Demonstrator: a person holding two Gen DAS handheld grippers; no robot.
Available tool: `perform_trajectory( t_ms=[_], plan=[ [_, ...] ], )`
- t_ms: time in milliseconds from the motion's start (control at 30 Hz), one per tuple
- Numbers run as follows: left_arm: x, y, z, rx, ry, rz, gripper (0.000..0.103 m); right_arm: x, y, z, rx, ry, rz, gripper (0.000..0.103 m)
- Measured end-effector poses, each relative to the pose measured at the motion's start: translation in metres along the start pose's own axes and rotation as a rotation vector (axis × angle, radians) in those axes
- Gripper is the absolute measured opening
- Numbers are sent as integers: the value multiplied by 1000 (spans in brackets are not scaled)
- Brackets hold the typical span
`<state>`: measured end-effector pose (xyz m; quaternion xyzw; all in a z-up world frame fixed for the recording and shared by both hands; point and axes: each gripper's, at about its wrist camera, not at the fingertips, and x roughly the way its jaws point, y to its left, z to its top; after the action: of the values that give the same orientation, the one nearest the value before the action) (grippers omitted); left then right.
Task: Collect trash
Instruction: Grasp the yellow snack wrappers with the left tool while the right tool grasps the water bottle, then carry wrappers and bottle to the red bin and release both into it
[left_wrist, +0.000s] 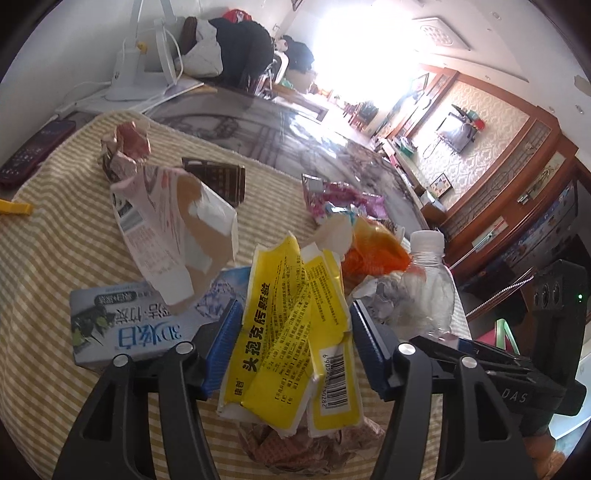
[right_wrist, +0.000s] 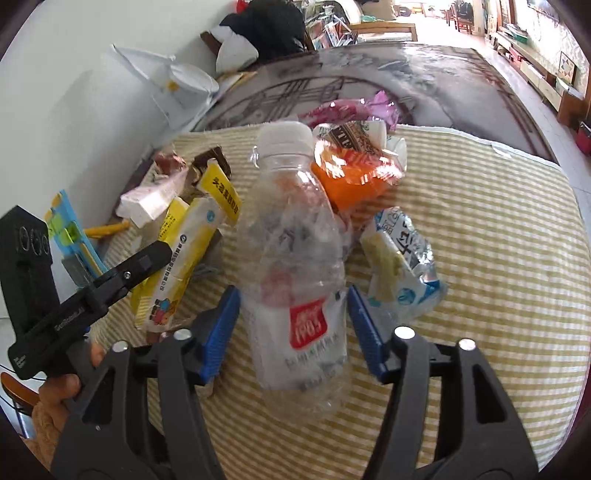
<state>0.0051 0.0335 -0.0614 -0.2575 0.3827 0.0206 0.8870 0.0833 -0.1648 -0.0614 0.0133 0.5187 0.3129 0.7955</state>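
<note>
The torn yellow cardboard medicine box (left_wrist: 291, 328) is straddled by the left gripper (left_wrist: 291, 347), jaws apart, mid-mat; the crushed clear plastic bottle (right_wrist: 299, 266) is straddled likewise by the right gripper (right_wrist: 291, 332); pads should be seated squarely before closing.

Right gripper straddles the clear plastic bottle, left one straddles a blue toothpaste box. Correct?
Not quite. The left wrist view shows the left gripper straddling a flattened yellow box, not the blue one. The right gripper does straddle the clear plastic bottle.

One clear plastic bottle (right_wrist: 295, 236), two yellow medicine boxes (left_wrist: 291, 332), one toothpaste box (left_wrist: 125, 328), one orange wrapper (right_wrist: 351, 177).
</note>
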Motion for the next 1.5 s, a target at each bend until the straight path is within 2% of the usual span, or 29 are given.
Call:
perform_trajectory(
  t_ms=[100,233,300,367,533,700,967,1200,1400,1500],
  plan=[
    [5,-2,-4,5,21,2,60,11,-1,-1,7,25,-7,72],
    [13,-8,-7,35,61,21,64,14,-1,-2,8,27,-36,71],
    [14,-10,-7,51,62,35,61,9,-3,-1,12,11,-47,54],
    [14,-10,-7,53,62,41,56,3,-5,-1,20,-6,-42,51],
    [3,-2,-3,6,9,20,54,-13,-9,3,34,-68,-22,49],
    [-12,-11,-3,30,-49,25,53,-30,-15,2,35,-111,-10,49],
    [-27,-40,-10,61,-81,29,53,-60,-39,-5,69,-169,10,49],
    [-31,-76,-27,60,-56,-16,53,-96,-72,-17,135,-239,5,49],
    [-27,-113,-38,88,-18,-66,53,-136,-105,-31,215,-337,-34,49],
    [-25,-135,-45,124,-3,-85,53,-154,-123,-39,247,-380,-79,49]
  ],
)
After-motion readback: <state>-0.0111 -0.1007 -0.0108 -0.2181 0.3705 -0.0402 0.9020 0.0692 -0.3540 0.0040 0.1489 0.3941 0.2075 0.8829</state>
